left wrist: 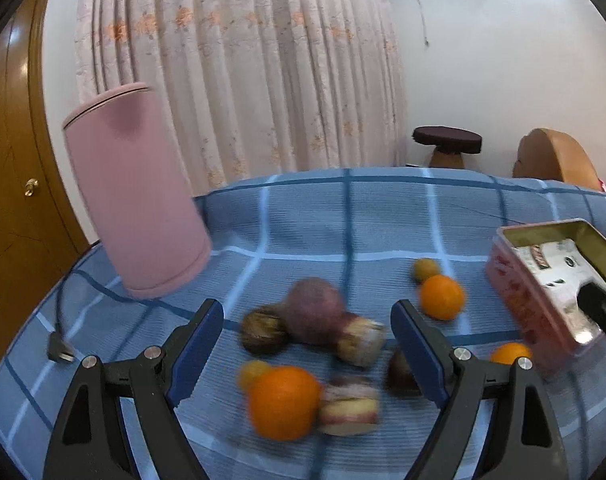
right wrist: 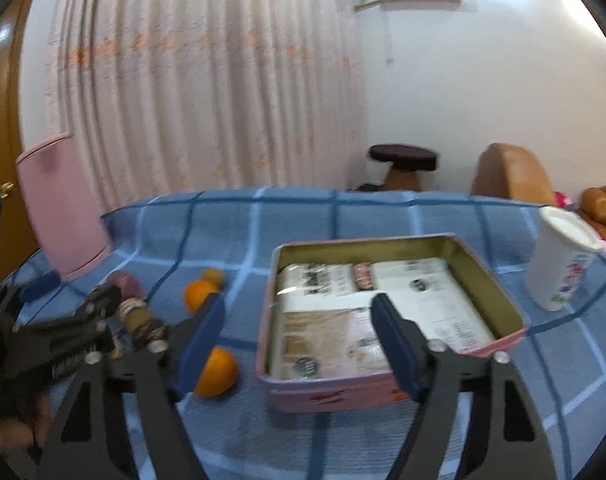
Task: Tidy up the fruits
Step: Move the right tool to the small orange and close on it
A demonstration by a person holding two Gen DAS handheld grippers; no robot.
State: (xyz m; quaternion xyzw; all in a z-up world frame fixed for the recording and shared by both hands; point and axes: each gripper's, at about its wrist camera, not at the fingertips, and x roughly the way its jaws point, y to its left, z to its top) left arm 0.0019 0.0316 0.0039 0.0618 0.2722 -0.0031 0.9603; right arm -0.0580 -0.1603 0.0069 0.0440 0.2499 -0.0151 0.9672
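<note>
Several fruits lie on the blue checked cloth [left wrist: 343,216]. My left gripper [left wrist: 307,350] hangs open just above them; a purple round fruit [left wrist: 313,308], a dark brown fruit [left wrist: 263,334], a big orange [left wrist: 283,402] and pale red-streaked fruits [left wrist: 359,340] sit between its fingers, all blurred. Two more oranges [left wrist: 441,296] [left wrist: 511,354] lie to the right. My right gripper [right wrist: 299,348] is open over the near left corner of a pink tin [right wrist: 383,394] lined with printed paper. Its left finger is outside the tin beside an orange [right wrist: 217,372]; its right finger is above the tin's inside.
A tall pink cylinder [left wrist: 139,200] stands at the back left of the table. A black cable with a plug [left wrist: 59,348] lies near the left edge. A white cup [right wrist: 559,260] stands right of the tin. A stool [left wrist: 447,144] and a curtain are behind the table.
</note>
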